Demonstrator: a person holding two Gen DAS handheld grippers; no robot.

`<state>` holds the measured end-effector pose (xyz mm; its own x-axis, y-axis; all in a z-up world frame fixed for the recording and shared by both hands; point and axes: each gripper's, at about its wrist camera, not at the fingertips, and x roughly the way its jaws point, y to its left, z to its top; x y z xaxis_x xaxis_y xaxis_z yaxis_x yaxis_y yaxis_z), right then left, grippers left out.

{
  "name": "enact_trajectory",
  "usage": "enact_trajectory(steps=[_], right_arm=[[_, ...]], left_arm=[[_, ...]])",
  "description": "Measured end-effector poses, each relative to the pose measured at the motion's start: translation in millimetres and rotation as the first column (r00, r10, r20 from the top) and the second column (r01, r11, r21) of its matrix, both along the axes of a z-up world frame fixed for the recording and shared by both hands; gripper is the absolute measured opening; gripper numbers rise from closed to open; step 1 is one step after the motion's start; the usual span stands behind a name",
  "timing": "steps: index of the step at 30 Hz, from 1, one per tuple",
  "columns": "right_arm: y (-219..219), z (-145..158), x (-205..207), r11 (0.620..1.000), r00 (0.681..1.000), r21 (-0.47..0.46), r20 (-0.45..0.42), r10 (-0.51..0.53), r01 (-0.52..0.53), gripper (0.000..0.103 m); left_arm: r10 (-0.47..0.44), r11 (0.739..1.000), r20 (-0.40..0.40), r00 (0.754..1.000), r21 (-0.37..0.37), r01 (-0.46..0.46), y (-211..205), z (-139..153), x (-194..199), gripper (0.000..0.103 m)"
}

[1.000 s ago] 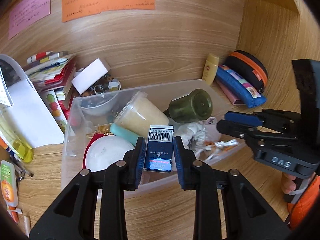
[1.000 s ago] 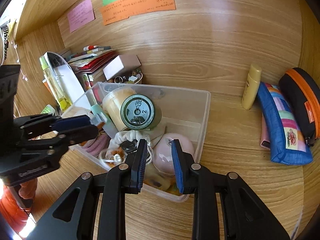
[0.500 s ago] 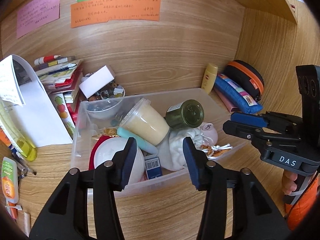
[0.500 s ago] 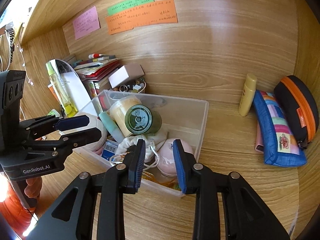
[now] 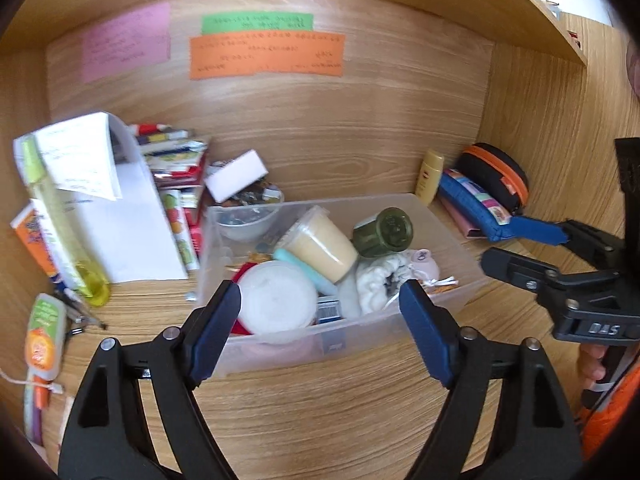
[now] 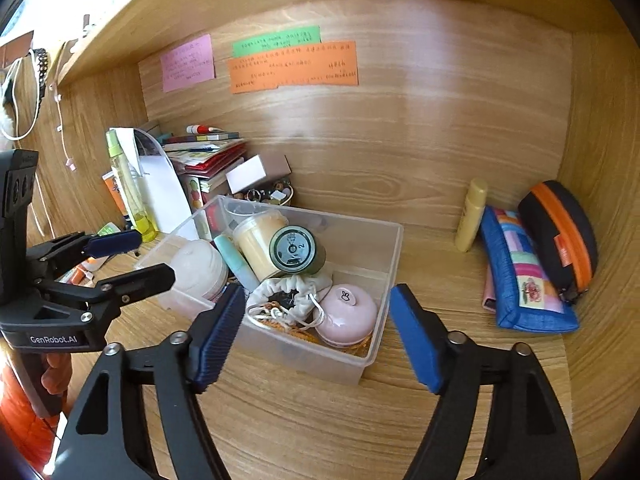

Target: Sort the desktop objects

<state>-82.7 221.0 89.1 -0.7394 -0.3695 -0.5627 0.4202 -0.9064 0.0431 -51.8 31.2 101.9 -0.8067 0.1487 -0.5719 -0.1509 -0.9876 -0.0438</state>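
A clear plastic bin [image 5: 448,236] [image 6: 390,264] stands mid-desk. It holds a cream cup [image 5: 320,240], a green jar [image 5: 382,232] [image 6: 296,248], a white round tub [image 5: 276,300], a white drawstring pouch [image 6: 292,292], a pink round case [image 6: 348,312] and a small blue box [image 5: 328,310]. My left gripper [image 5: 320,316] is open and empty, in front of the bin. My right gripper [image 6: 316,320] is open and empty, in front of the bin's right end.
A stack of books [image 6: 204,156], papers [image 5: 120,220], a yellow-green spray bottle [image 5: 64,232] and tubes [image 5: 44,336] lie left. A yellow bottle [image 6: 472,216], a blue pouch [image 6: 520,276] and a black-orange case [image 6: 560,232] lie right. Notes [image 6: 292,66] hang on the back wall.
My left gripper let go of the small blue box, which now lies in the bin. Both grippers opened wide and drew back from the bin.
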Motion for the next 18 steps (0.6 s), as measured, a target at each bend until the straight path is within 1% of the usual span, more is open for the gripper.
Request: enact_trajectory(steps=[1, 2, 3, 8, 11, 18], right_arm=[[0.0, 1.2, 3.2, 1.000, 1.000, 0.005, -0.008, -0.003, 0.003, 0.084], [-0.6, 2.5, 7.0, 1.000, 1.000, 0.009, -0.019, -0.008, 0.008, 0.085], [-1.0, 3.6, 10.4, 1.000, 1.000, 0.013, -0.027, -0.011, 0.011, 0.085], [-1.2, 6.2, 25.3, 0.999, 0.999, 0.027, -0.051, -0.019, 0.021, 0.087], [1.5, 5.2, 30.8, 1.000, 0.999, 0.014, -0.047, -0.021, 0.022, 0.088], [5.8, 2.1, 39.9, 1.000, 0.999, 0.002, -0.039, -0.031, 0.031, 0.088]], left_arm=[[0.009, 1.000, -0.006, 1.000, -0.006, -0.009, -0.7, 0.4, 3.4, 0.086], [0.018, 1.000, -0.012, 1.000, -0.008, -0.018, -1.6, 1.0, 6.7, 0.092], [0.029, 1.000, -0.019, 0.999, -0.006, -0.029, -2.8, 1.7, 10.0, 0.093], [0.070, 0.997, -0.037, 0.997, -0.034, -0.071, -2.5, 3.5, 23.4, 0.093], [0.075, 0.996, -0.038, 0.996, -0.051, -0.077, -0.2, 2.9, 29.2, 0.093], [0.078, 0.997, -0.026, 0.997, -0.026, -0.079, -2.7, 0.2, 34.7, 0.093]])
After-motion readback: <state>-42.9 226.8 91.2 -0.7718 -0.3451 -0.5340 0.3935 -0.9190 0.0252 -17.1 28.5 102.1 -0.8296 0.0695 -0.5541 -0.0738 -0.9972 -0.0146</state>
